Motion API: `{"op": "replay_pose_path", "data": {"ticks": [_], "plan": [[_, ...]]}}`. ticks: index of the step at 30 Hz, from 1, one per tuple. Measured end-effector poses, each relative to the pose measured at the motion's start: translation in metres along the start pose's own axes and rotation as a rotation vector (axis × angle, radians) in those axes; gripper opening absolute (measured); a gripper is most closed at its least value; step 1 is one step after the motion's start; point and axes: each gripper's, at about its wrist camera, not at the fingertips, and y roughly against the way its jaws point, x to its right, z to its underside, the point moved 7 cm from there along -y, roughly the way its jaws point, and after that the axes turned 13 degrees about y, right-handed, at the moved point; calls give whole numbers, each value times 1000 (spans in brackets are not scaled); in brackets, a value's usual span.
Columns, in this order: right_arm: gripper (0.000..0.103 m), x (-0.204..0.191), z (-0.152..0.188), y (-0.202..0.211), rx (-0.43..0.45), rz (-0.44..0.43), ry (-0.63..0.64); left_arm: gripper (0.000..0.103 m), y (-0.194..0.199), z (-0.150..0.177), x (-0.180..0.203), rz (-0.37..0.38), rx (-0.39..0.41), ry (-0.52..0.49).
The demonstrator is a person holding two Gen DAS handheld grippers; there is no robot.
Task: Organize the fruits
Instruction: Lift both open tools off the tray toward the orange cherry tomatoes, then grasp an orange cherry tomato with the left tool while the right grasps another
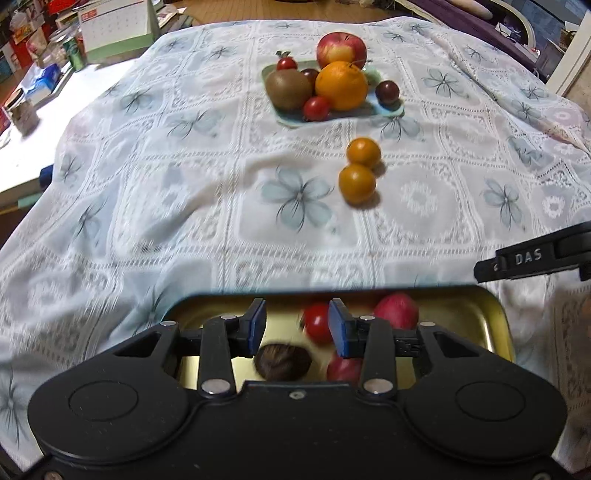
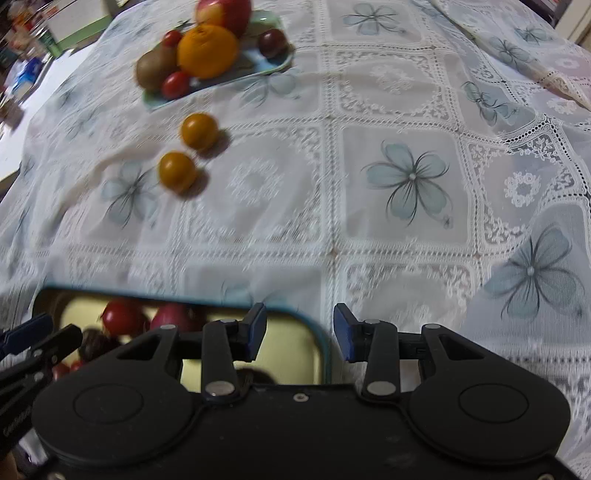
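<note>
A pale green plate [image 1: 386,110] at the far middle holds an apple [image 1: 341,48], an orange [image 1: 341,85], a kiwi [image 1: 288,88], red cherry tomatoes [image 1: 316,109] and a dark plum [image 1: 387,91]. Two small orange fruits [image 1: 357,184] lie on the cloth in front of it; they also show in the right wrist view [image 2: 177,170]. A gold tin tray [image 1: 495,317] close to me holds a red tomato [image 1: 317,323], reddish fruits [image 1: 397,310] and a dark round one [image 1: 282,362]. My left gripper [image 1: 297,326] is open and empty above the tray. My right gripper [image 2: 300,332] is open and empty over the tray's right rim [image 2: 325,354].
A white lace tablecloth with blue flowers [image 1: 295,199] covers the table. At the far left stand a calendar [image 1: 114,29], a green can [image 1: 75,53] and boxes [image 1: 40,81]. The right gripper's arm [image 1: 535,258] shows at the right edge.
</note>
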Motion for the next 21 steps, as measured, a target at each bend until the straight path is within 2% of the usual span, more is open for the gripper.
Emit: {"op": "replay_pose_path", "data": {"ticks": [7,14,18,21], "plan": [[41,10,-21,-14,1,-45,-63,47,-27,-32,27,-3,4,-13],[41,18,-29,-16,9,-45,-93,47,-50,-63,55,19,37,-22],[41,23,-29,-14,15,-46,-101,47,-63,-73,68,32,38,-20],[41,28,-29,-13,19,-49,-106,47,-73,-76,75,13,42,-38]]}}
